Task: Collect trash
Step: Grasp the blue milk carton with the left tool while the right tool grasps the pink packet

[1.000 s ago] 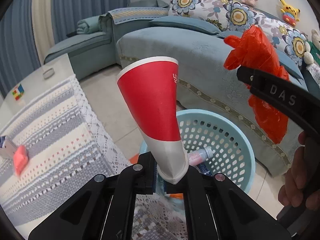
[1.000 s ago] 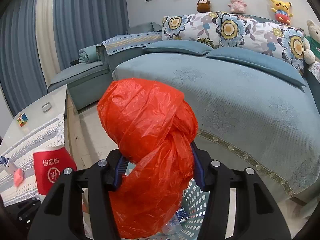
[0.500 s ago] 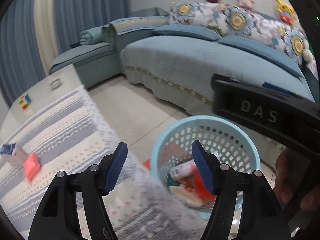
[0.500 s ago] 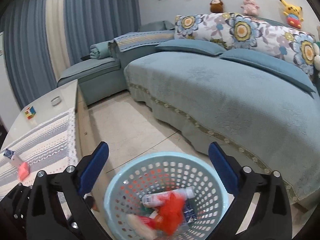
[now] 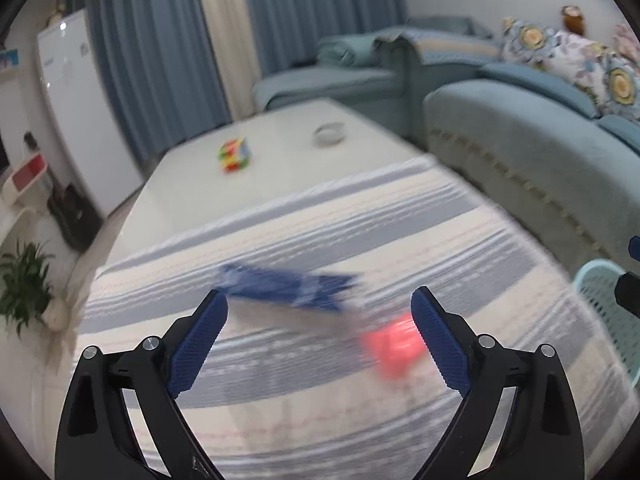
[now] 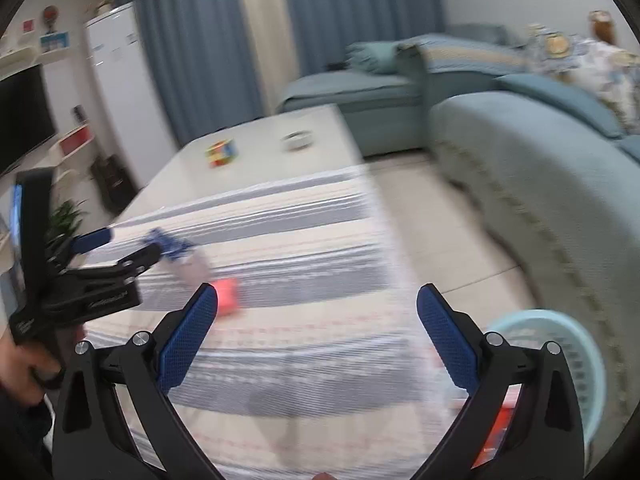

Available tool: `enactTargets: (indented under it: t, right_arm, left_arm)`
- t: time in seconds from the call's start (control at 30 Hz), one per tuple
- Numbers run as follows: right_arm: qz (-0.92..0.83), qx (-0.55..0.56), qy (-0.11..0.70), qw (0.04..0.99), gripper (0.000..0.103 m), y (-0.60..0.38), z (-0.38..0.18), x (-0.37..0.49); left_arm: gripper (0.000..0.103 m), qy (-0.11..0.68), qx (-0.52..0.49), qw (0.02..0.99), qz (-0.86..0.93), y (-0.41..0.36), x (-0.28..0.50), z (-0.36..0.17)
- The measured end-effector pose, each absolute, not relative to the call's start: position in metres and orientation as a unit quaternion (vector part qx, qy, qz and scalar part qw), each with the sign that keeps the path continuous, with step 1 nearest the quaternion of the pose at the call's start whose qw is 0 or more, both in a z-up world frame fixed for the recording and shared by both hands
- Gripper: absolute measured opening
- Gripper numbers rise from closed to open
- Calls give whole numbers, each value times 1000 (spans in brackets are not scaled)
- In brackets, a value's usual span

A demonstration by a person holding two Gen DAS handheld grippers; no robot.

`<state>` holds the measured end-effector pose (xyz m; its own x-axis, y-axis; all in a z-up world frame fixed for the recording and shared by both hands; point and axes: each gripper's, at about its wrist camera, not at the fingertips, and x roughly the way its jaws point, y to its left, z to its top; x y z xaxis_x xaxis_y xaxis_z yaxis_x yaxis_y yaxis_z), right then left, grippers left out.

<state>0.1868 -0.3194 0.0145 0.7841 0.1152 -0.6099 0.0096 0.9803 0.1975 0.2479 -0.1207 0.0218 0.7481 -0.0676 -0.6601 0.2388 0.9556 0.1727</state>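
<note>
One hand [image 6: 24,364]: right-wrist view only.

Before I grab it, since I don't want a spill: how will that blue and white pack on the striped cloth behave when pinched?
The blue and white pack looks flat and thin, so probably light and likely to crumple. It lies flat on the striped cloth, so it should not roll, though it may slide. Blur hides whether it is sealed.

Wrapper [image 5: 288,294] and small block [image 5: 394,344] side by side on runner [image 5: 360,240], cube [image 5: 235,155] behind, basket [image 6: 560,344] right of table [image 5: 280,140]
</note>
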Motion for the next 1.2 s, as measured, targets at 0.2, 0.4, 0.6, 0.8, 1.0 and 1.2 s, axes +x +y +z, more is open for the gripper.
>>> enactTargets:
  t: [0.2,0.4,0.6,0.8,1.0,1.2]
  right_arm:
    - [70,34,359,930,95,-232,-16,236]
    - [86,9,406,910,95,-208,-52,266]
    - [88,-9,435,896,95,-194,-71,293]
    - [67,-20,450,890,93,-185,-87,309]
    - [38,5,445,895,48,-201,-80,312]
    - [44,61,442,894,47,-218,-77,316]
  left_arm:
    - [91,385,118,908,-118,-77,269,4]
    - [91,404,110,891,-177,-82,295,-19]
    - [91,427,126,870,-214,-92,332,-48]
    - [91,428,68,873,-222,-88,360,-55]
    - [90,433,34,879,-195,-95,368,-57]
    - [91,481,7,870,-113,-114,366,-50]
